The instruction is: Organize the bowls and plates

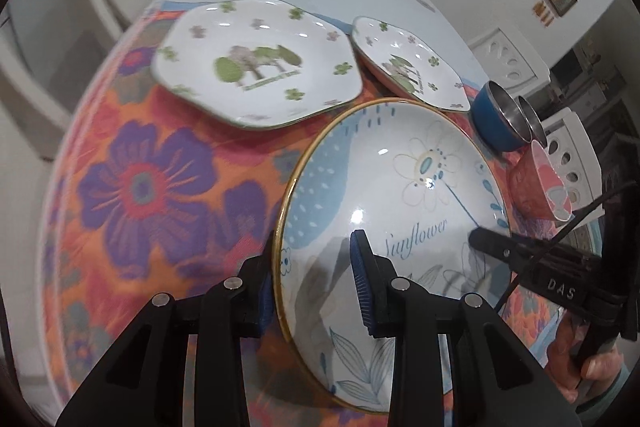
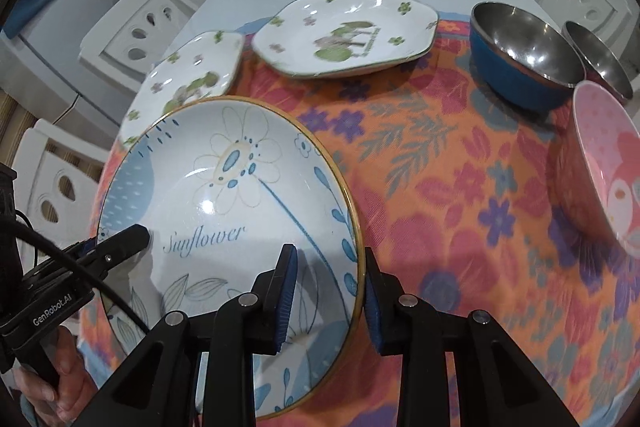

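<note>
Sunflower plate (image 1: 384, 195) pinched at opposite rims: left gripper (image 1: 316, 291) and right gripper (image 2: 328, 299) each clamped on edge, near side of floral cloth (image 1: 160, 187). Keep level, lift together, land centred on nearest green-flower plate (image 1: 256, 63); avoid 3 bowls.

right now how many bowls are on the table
3, clustered at the right end of the floral cloth: a blue bowl with a steel inside, a smaller steel bowl right behind it, and a pink bowl nearer the camera. More could sit outside both views.
</note>
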`<state>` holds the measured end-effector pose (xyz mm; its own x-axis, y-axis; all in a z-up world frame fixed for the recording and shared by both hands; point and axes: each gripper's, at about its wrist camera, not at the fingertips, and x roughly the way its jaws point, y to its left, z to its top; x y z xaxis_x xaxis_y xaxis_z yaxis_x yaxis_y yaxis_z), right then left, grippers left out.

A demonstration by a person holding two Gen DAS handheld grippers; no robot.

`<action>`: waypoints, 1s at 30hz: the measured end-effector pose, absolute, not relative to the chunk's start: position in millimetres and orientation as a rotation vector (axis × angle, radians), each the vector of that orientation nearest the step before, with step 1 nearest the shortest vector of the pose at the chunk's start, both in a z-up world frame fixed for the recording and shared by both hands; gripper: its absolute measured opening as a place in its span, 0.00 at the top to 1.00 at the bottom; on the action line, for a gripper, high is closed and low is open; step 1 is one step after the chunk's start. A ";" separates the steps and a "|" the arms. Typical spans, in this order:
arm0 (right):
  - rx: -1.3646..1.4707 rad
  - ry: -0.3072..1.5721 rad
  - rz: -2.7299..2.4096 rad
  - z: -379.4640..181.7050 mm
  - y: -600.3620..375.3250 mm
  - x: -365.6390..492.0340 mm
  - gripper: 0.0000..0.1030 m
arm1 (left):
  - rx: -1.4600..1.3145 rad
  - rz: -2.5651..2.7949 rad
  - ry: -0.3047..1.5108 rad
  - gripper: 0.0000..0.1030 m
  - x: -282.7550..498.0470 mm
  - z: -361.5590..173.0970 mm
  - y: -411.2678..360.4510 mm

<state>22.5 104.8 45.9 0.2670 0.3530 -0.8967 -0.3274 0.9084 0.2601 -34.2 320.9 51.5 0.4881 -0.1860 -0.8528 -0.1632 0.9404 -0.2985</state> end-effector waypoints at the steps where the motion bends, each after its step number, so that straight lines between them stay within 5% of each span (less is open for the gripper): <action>1: 0.021 1.223 0.469 48.2 109.1 14.7 0.71 | -0.365 -0.002 1.068 0.72 -40.4 54.4 323.8; 18: -0.026 1.343 0.479 13.9 129.2 -33.6 0.71 | -0.336 0.078 1.148 0.71 -89.9 23.5 336.1; 30: -0.046 1.241 0.509 50.3 115.3 -39.5 0.71 | -0.290 0.118 1.110 0.66 -104.5 41.9 341.9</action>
